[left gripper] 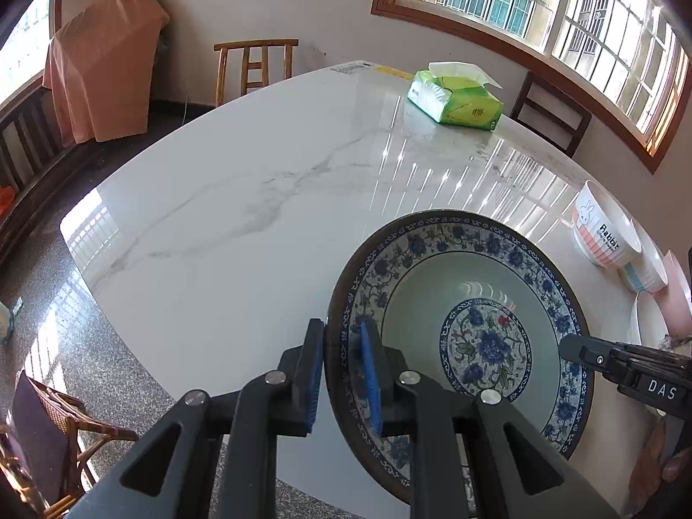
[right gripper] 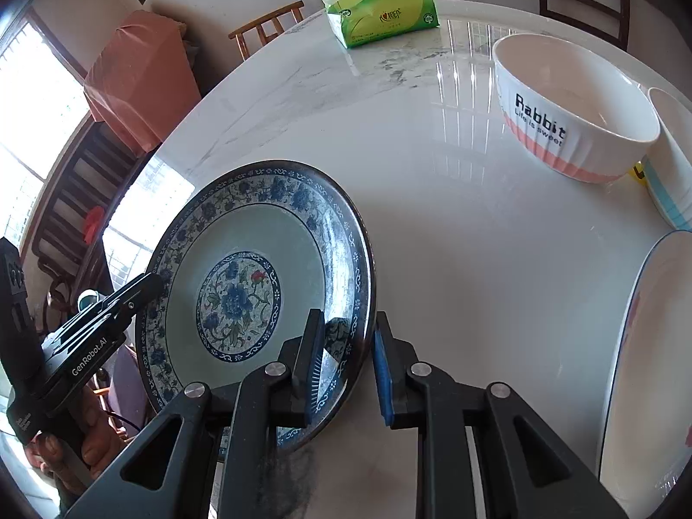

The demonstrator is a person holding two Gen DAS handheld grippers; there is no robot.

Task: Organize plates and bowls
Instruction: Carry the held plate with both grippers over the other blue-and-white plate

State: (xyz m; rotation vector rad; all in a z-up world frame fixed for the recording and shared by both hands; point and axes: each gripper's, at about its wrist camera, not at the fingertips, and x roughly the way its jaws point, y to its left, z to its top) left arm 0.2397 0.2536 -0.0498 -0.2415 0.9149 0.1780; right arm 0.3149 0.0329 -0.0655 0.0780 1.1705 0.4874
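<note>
We hold the round blue-and-white flowered china plate over the white marble table, our left gripper and right gripper each straddling a rim edge, fingers not quite closed, on opposite sides

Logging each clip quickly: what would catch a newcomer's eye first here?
The blue-and-white floral plate, near the table's front edge, with the left gripper and the right gripper each straddling its rim on opposite sides. Behind it on the marble table stand a white "Rabbit" bowl and a green tissue pack.
</note>
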